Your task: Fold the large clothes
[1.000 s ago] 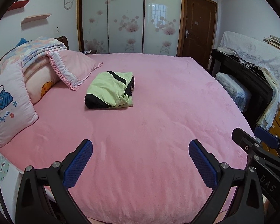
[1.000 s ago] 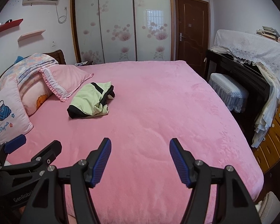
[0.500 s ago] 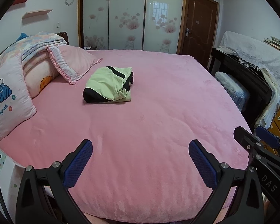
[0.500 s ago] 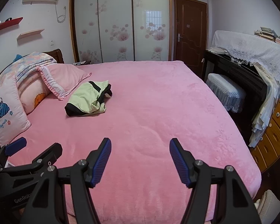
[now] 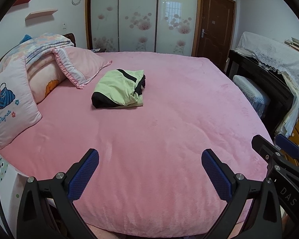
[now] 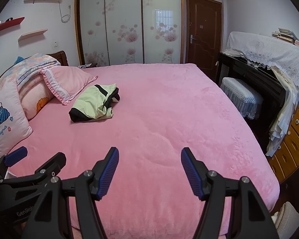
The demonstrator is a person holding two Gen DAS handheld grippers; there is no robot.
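A light green and black garment [image 5: 119, 88] [image 6: 94, 103] lies folded into a compact bundle on the pink bed [image 5: 169, 119] [image 6: 169, 119], close to the pillows. My left gripper [image 5: 149, 159] hovers open over the near edge of the bed, far short of the garment, with nothing between its blue pads. My right gripper [image 6: 149, 159] is open as well and holds nothing, beside the left one. The right gripper's body shows at the right edge of the left wrist view, and the left gripper's body at the lower left of the right wrist view.
Pillows [image 5: 14, 101] [image 6: 8, 117] and a folded quilt [image 5: 43, 45] are stacked at the bed's left. A dark piano [image 6: 255, 75] under a lace cloth, its covered stool [image 6: 243, 97] and wooden drawers [image 6: 290, 139] stand right of the bed. Wardrobe doors [image 6: 129, 29] fill the far wall.
Both views have shifted only slightly; the garment stays where it was and both grippers remain open and empty.
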